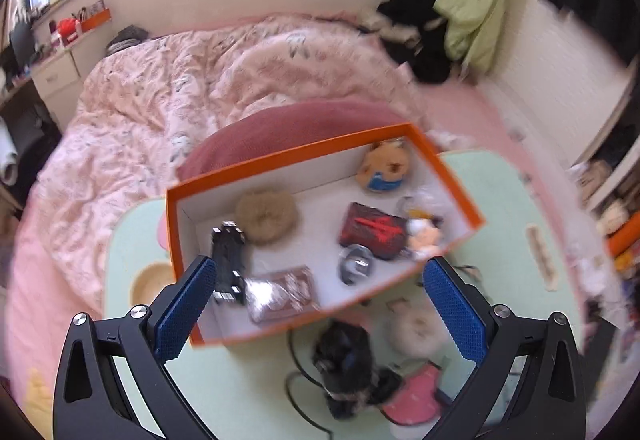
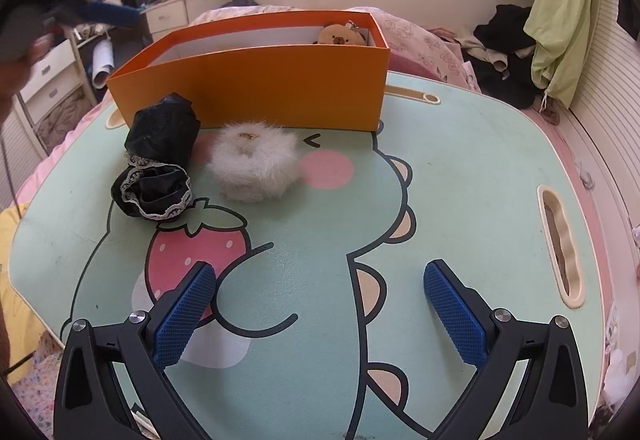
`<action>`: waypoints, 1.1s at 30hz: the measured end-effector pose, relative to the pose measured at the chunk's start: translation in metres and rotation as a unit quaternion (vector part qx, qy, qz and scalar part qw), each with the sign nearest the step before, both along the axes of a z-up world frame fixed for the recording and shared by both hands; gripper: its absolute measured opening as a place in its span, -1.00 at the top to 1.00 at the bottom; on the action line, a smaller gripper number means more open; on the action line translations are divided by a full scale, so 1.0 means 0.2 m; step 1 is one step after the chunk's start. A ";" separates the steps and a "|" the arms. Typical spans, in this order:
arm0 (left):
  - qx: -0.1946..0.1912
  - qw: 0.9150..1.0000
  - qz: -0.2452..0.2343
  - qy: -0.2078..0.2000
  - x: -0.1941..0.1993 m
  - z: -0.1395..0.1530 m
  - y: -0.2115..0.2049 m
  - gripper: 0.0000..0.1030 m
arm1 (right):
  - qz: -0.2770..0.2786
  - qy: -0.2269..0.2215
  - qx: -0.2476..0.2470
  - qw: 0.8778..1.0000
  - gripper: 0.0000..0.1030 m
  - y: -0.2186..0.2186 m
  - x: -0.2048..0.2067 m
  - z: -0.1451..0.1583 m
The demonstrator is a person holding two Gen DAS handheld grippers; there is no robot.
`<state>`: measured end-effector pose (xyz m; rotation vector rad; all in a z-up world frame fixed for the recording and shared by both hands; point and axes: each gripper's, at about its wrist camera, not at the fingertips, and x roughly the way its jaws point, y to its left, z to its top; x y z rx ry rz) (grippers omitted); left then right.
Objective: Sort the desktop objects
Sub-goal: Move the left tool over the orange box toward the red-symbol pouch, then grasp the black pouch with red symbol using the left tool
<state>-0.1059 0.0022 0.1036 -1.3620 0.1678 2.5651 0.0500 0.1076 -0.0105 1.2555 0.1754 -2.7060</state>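
While above the orange box (image 1: 256, 170), left gripper (image 1: 316, 298) jaws released; right gripper (image 2: 316, 298) likewise.

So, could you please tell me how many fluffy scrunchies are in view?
2. A white fluffy scrunchie lies on the table in front of the orange box, beside black lace fabric. A brown fluffy scrunchie lies inside the box. Others could be hidden.

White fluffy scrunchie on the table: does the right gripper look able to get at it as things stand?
Probably yes. The right gripper is open, and bare table lies between it and the white fluffy scrunchie. The black lace scrunchie sits to one side, seemingly apart.
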 end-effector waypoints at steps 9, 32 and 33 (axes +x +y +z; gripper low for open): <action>-0.053 0.993 -0.047 -0.094 -0.26 -0.27 0.22 -0.99 | 0.002 0.000 -0.001 1.000 -1.00 0.00 0.00 0.01; 0.190 0.939 0.070 -0.278 -0.37 -0.27 0.10 -0.99 | 0.005 0.001 -0.003 1.000 -1.00 0.01 0.00 0.01; 0.200 0.931 0.083 -0.296 -0.37 -0.28 0.10 -0.99 | 0.005 0.001 -0.003 1.000 -1.00 0.01 0.00 0.01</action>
